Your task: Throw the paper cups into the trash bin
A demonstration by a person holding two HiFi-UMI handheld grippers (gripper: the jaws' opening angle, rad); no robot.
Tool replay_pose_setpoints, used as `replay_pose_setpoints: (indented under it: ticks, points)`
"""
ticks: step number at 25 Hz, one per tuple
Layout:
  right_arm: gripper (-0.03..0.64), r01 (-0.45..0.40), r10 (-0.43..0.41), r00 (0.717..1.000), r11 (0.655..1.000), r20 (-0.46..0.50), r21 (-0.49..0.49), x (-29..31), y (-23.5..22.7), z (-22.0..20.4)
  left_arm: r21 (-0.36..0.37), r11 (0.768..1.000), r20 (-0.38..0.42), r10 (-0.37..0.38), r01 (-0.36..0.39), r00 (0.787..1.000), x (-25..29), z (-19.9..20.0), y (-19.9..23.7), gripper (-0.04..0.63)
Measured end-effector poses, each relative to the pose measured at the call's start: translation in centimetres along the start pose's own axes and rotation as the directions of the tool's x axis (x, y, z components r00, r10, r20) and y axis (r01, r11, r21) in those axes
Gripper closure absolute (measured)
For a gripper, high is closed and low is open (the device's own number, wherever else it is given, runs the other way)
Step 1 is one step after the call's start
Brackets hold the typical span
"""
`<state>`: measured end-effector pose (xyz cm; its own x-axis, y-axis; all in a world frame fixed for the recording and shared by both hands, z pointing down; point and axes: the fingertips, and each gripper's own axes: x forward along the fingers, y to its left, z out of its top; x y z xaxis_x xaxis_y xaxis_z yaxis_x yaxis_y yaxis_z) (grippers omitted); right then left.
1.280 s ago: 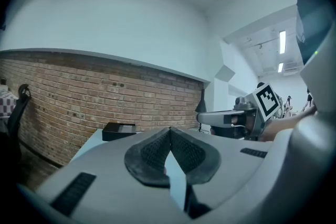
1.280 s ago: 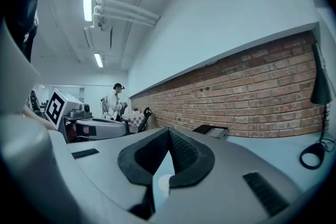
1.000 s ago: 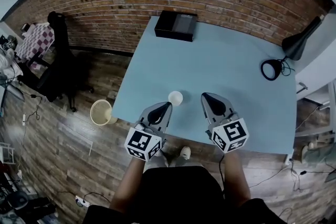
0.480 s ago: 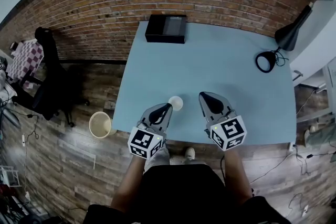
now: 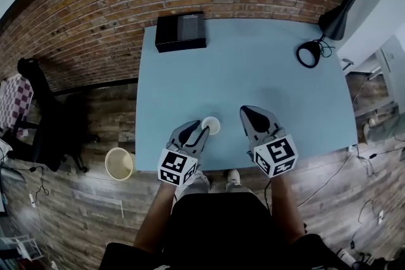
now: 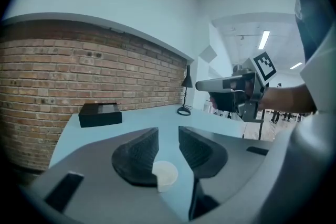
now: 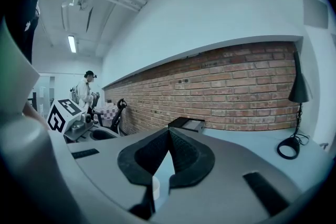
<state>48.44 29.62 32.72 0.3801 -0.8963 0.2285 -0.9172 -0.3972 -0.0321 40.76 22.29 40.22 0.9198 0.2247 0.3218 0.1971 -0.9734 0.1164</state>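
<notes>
At the cup (image 5: 211,125), left gripper's (image 5: 202,129) jaws opening slightly.

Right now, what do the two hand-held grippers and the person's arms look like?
The left hand-held gripper and the right hand-held gripper each have a grey shell, black ribbed pads and a cube with black-and-white square markers. Forearms bare; clothing black. The left jaws have just been opening, paper cup between them.
</notes>
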Motion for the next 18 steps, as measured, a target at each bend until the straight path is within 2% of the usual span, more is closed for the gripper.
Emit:
replay_pose_setpoints:
  ticks: [5, 10, 15, 18]
  points:
    - [0.612, 0.062, -0.062, 0.997, 0.998, -0.039, 0.010, 1.2, -0.5, -1.1, 0.026, 0.997, -0.075, -0.077, 0.079, 0.994, 2.1, -2.8, 0.8, 0.389]
    - [0.612, 0.113, -0.112, 0.991, 0.993, -0.073, 0.019, 2.4, -0.7, -2.0, 0.054, 0.987, -0.178, -0.142, 0.153, 0.974, 4.0, -6.1, 1.3, 0.270]
    - [0.612, 0.152, -0.148, 0.983, 0.988, -0.107, 0.025, 3.1, -0.9, -3.1, 0.092, 0.968, -0.231, -0.209, 0.235, 0.950, 5.6, -8.3, 1.0, 0.247]
    - [0.612, 0.175, -0.171, 0.977, 0.984, -0.126, 0.021, 3.4, -1.1, -3.7, 0.085, 0.961, -0.256, -0.233, 0.263, 0.938, 6.5, -9.7, 1.1, 0.220]
